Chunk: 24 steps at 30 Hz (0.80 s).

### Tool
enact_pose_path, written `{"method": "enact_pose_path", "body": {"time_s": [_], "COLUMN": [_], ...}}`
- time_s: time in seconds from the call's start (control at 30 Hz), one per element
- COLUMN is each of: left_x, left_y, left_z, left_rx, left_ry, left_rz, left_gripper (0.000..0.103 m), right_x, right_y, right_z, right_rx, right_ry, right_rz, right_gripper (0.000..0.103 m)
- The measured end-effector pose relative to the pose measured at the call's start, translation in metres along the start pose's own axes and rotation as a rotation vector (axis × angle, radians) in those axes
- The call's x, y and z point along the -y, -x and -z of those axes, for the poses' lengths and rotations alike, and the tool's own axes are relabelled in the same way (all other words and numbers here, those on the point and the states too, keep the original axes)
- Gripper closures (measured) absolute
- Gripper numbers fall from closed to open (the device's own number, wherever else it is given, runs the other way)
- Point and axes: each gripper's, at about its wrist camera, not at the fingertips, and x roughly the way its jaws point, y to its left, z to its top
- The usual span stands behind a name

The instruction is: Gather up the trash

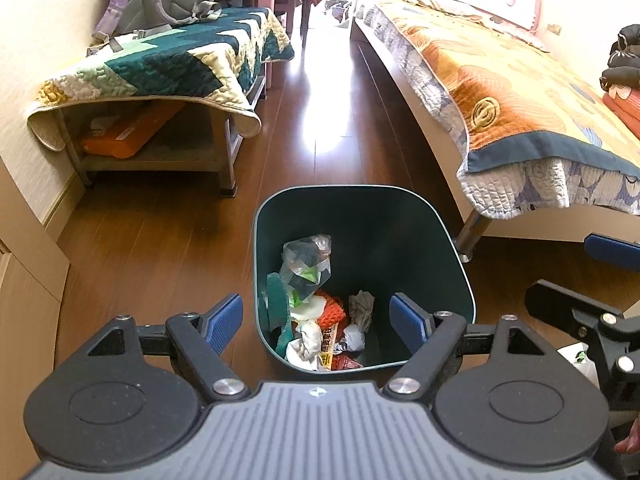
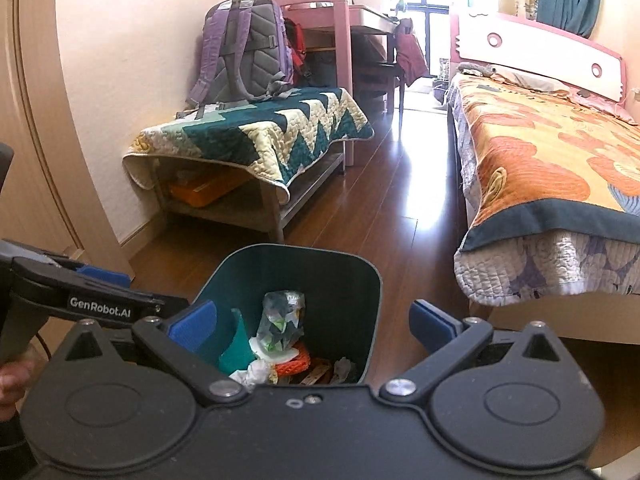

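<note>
A dark green trash bin (image 1: 440,240) stands on the wooden floor and also shows in the right wrist view (image 2: 344,280). It holds mixed trash: a clear plastic bag (image 1: 308,260), crumpled paper (image 1: 362,308), an orange net (image 1: 332,312) and wrappers. My left gripper (image 1: 320,320) hovers over the bin's near side, open and empty. My right gripper (image 2: 316,328) is above the bin's near rim, open and empty. The left gripper (image 2: 96,280) also shows at the left of the right wrist view.
A bench with a green zigzag quilt (image 1: 176,60) and a purple-grey backpack (image 2: 244,48) stands on the left, an orange box (image 1: 132,132) beneath it. A bed with an orange cover (image 1: 500,80) is on the right. A wooden door (image 2: 28,140) is at the left.
</note>
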Motion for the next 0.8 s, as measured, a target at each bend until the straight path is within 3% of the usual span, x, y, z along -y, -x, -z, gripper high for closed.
{"method": "enact_pose_path", "body": {"time_s": [0.8], "left_x": [0.009], "left_y": [0.007], "left_z": [0.012], "left_rx": [0.038], "left_ry": [-0.033], "left_rz": [0.017], "left_gripper": [0.023], "right_x": [0.007], "right_y": [-0.017], "right_z": [0.012], "right_rx": [-0.014], "right_ry": [-0.054], "right_rz": [0.022], "right_gripper": [0.000]}}
